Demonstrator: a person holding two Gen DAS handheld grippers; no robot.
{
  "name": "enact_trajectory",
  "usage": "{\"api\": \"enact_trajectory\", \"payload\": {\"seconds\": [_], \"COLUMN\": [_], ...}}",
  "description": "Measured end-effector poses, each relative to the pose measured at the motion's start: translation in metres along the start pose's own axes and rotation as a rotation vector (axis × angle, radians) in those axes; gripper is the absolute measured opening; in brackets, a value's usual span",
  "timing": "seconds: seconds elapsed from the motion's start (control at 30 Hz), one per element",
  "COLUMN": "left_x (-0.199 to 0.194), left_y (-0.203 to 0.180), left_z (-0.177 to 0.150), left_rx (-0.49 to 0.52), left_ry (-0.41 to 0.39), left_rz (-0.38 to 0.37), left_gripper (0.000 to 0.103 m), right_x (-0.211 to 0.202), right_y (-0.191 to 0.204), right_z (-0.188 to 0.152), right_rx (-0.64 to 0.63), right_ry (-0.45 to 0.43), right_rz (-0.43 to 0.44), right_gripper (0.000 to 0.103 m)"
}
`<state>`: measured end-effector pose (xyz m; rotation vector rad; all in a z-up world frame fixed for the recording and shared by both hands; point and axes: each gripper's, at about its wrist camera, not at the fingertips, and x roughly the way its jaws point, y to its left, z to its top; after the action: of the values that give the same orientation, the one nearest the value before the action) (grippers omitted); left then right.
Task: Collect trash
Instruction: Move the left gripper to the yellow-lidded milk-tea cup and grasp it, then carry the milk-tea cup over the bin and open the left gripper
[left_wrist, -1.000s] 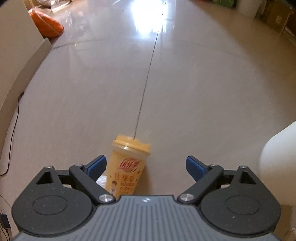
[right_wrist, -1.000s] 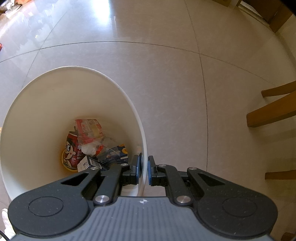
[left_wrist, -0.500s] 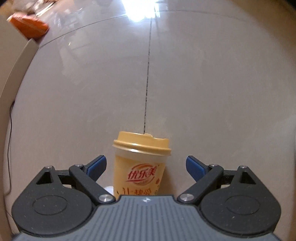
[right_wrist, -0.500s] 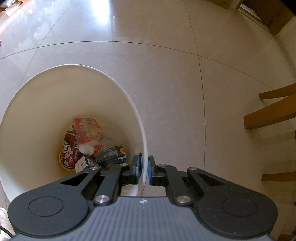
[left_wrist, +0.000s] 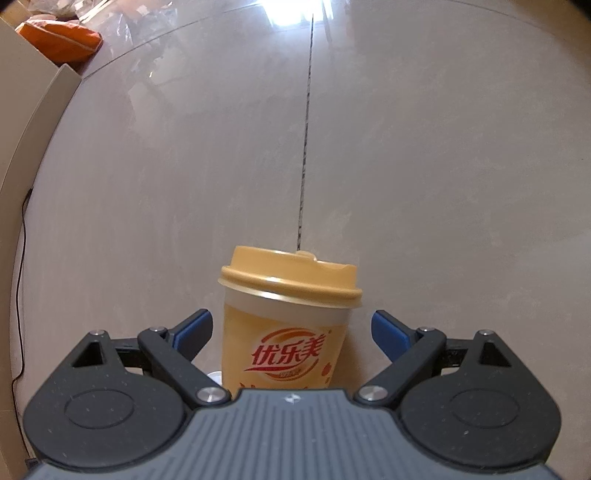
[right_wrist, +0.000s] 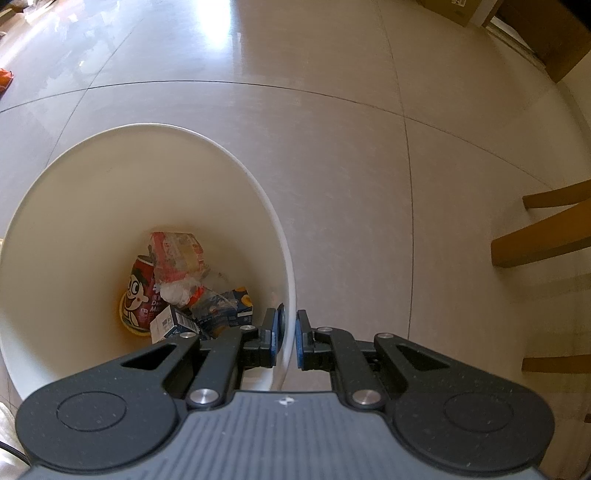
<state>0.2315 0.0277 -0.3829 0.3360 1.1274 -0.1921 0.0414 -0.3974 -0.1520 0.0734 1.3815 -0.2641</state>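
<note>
L gripper (left_wrist: 291, 326) jaws spread wide, pads either side of the milk-tea cup (left_wrist: 286, 332), not touching it. Cup stands upright on the tiled floor (left_wrist: 406, 166), yellow lid (left_wrist: 290, 275) on, a bit closer to the L pad than the R.

Step in hand, as I read it: grasp the cup. To do well: centre cup btwn pads first, else the near pad nudges it over. Close on the body below the lid rim, not on the lid, which could pop. Squeeze gently; thin wall, prob. light and may crush.

R gripper (right_wrist: 287, 341) closed on the rim of the white bin (right_wrist: 92, 192), one pad inside, one outside.

Bin contents: red cartoon-face can (right_wrist: 142, 286), crumpled clear wrapper (right_wrist: 177, 258), small dark carton (right_wrist: 173, 323), blue pack (right_wrist: 236, 306). Plenty of room left for the cup.
</note>
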Motion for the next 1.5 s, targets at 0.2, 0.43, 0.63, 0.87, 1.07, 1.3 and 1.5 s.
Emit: {"api": "enact_trajectory", "payload": {"seconds": [0.2, 0.43, 0.63, 0.87, 1.07, 1.3, 1.5], "left_x": [0.006, 0.009, 0.000, -0.025, -0.053, -0.082, -0.119], "left_y": [-0.006, -0.011, -0.010, -0.020, -0.025, -0.024, -0.024], "left_z": [-0.003, -0.003, -0.004, -0.001, -0.002, 0.000, 0.011], "left_rx": [0.000, 0.003, -0.008, 0.025, 0.058, 0.081, 0.139], "left_ry": [0.001, 0.011, -0.004, -0.015, -0.021, -0.031, -0.022], "left_rz": [0.018, 0.022, -0.030, -0.094, -0.135, -0.175, -0.222], "left_gripper": [0.091, 0.075, 0.075, 0.074, 0.074, 0.074, 0.074], "right_x": [0.000, 0.000, 0.000, 0.001, 0.001, 0.000, -0.002], "right_y": [0.000, 0.002, 0.005, 0.006, 0.005, 0.003, 0.001], "right_z": [-0.001, -0.002, -0.002, -0.002, -0.002, -0.001, -0.002], "right_rx": [-0.008, -0.014, -0.013, -0.007, 0.000, 0.007, 0.012], "right_ry": [-0.004, -0.002, -0.003, 0.000, 0.002, 0.007, 0.010], "right_rz": [0.000, -0.005, -0.014, -0.014, -0.012, -0.005, 0.006], "right_gripper": [0.012, 0.012, 0.012, 0.012, 0.012, 0.012, 0.012]}}
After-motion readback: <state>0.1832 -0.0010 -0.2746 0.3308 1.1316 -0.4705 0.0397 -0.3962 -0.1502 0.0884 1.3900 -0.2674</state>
